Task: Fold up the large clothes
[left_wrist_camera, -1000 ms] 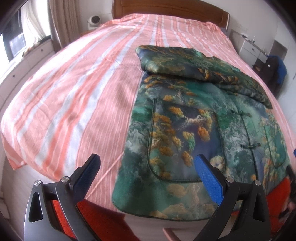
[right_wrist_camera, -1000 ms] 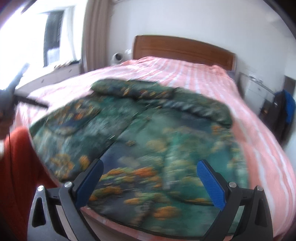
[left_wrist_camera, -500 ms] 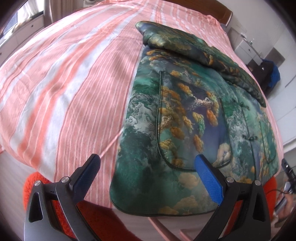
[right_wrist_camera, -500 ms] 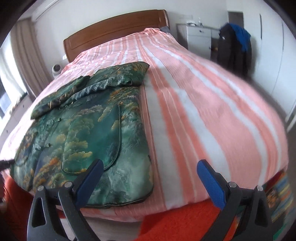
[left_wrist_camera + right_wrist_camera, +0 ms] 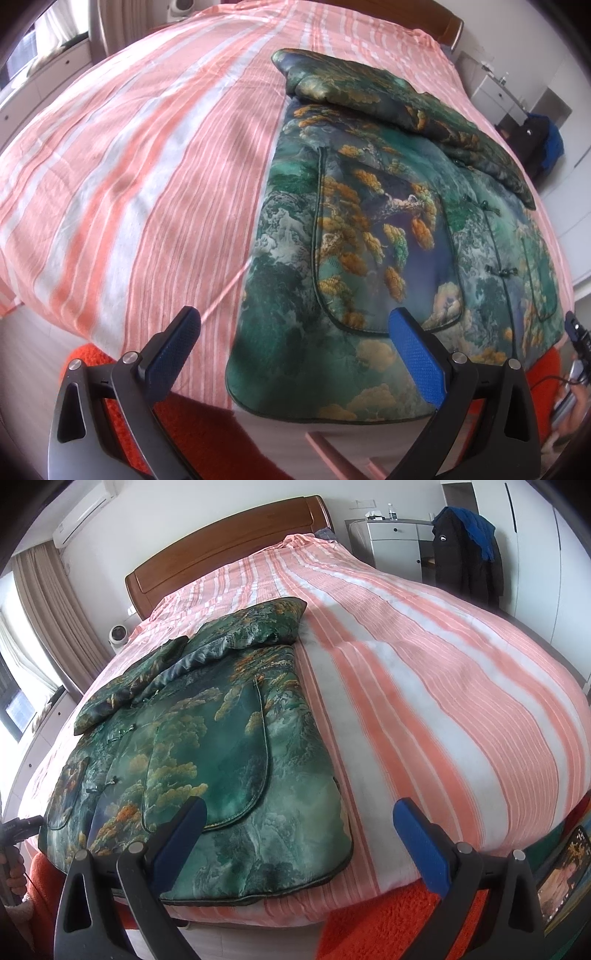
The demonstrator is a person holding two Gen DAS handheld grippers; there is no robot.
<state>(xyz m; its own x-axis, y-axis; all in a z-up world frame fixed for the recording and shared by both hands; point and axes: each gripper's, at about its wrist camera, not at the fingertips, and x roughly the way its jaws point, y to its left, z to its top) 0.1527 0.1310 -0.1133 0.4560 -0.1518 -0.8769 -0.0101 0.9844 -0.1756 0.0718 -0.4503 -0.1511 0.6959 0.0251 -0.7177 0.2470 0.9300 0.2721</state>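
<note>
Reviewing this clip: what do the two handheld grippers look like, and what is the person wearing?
Both the left gripper and right gripper look alike: black angular arms with triangular cutouts and silver pivot bolts, ending in blue textured pads. In the left wrist view a thin dark cable runs near the far hand. The person wears a fuzzy orange-red garment.
</note>
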